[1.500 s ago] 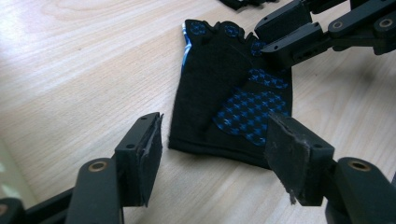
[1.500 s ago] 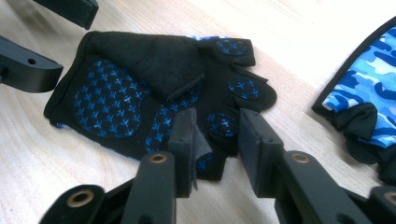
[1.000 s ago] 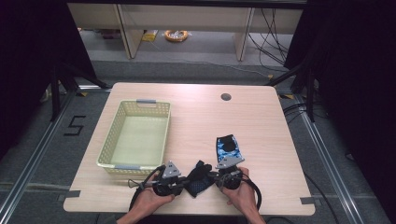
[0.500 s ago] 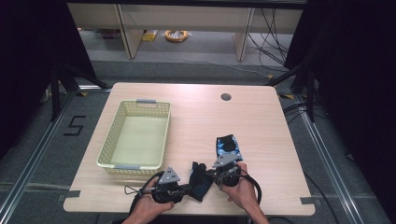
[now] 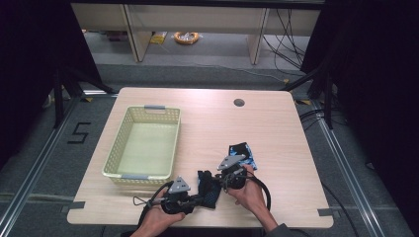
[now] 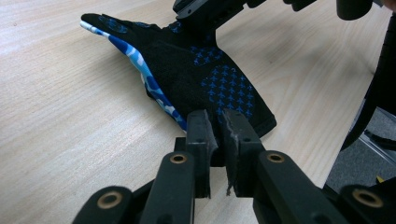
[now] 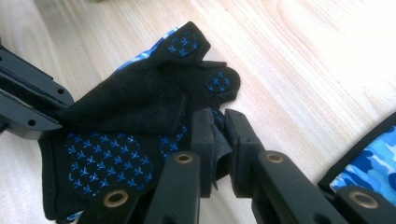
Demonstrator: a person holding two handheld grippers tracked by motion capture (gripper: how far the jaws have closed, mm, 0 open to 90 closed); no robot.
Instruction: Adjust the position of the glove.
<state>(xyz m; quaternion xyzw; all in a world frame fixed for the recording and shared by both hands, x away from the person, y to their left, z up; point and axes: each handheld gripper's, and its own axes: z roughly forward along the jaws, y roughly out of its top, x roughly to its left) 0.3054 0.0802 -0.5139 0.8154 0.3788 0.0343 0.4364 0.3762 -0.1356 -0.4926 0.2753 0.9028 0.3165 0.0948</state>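
Left hand: enters from the bottom edge, wrapped around the left gripper, which lies low and level, aimed rightward. Jaws nearly together, pinching fabric.
Right hand: enters from lower right, holding the right gripper aimed leftward, facing the other. Jaws nearly together, pinching fabric. Cables loop beside both wrists.

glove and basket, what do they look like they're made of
The glove looks like soft matte black fabric, going by its nap, with blue printed grip marks, probably rubbery. The basket looks like pale yellow moulded plastic, going by its lattice walls.
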